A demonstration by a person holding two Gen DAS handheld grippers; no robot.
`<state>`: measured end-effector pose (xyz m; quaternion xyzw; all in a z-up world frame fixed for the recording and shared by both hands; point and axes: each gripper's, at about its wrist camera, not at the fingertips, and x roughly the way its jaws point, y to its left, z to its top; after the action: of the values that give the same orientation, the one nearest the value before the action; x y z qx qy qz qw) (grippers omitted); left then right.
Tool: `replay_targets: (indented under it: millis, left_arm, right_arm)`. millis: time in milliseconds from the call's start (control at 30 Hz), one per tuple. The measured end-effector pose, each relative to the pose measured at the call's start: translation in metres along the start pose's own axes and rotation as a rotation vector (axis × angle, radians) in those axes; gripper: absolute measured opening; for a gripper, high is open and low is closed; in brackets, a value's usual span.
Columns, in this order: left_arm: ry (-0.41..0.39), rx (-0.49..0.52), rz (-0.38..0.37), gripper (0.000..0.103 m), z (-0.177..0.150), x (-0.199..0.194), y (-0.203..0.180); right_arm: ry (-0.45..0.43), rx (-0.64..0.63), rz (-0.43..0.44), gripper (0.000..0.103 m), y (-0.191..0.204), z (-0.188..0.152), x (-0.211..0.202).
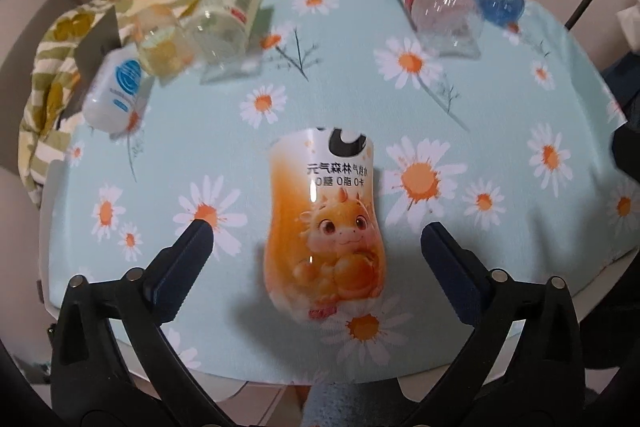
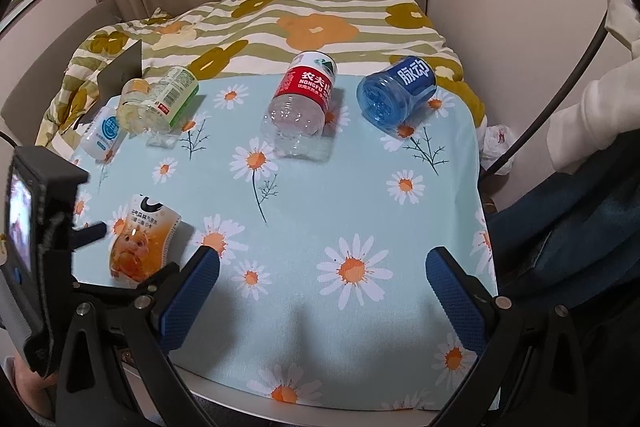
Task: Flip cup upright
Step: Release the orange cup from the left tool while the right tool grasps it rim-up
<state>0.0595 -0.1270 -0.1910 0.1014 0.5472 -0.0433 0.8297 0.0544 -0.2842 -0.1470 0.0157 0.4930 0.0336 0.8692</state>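
Observation:
An orange cup with a cartoon dragon stands on the daisy tablecloth between my left gripper's open fingers, untouched by either pad. It also shows in the right wrist view, at the left, with the left gripper around it. My right gripper is open and empty above the cloth's near edge. Other cut-bottle cups lie on their sides at the back: a red-labelled clear one, a blue one, a green-labelled one and a small white one.
A striped flowered blanket lies behind the cloth, with curtains beyond. A dark card stands at the back left. A person's dark clothing is at the right edge. The table's front edge is close under my right gripper.

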Motion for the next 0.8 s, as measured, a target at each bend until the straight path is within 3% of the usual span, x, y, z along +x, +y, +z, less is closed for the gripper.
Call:
replay_targets:
  millis: [333, 500, 800]
  left_arm:
    - [-0.038, -0.076, 0.026, 0.103, -0.013, -0.059, 0.041]
    - [-0.05, -0.127, 0.024, 0.103, -0.019, -0.073, 0.077]
    - [-0.028, -0.102, -0.049, 0.103, -0.032, -0.051, 0.131]
  right_arm:
    - [0.043, -0.045, 0.118, 0.103, 0.013, 0.024, -0.015]
    - [0.142, -0.03, 0.19, 0.103, 0.032, 0.044, -0.008]
    - [0.394, 0.018, 0.26, 0.103, 0.088, 0.064, 0.047]
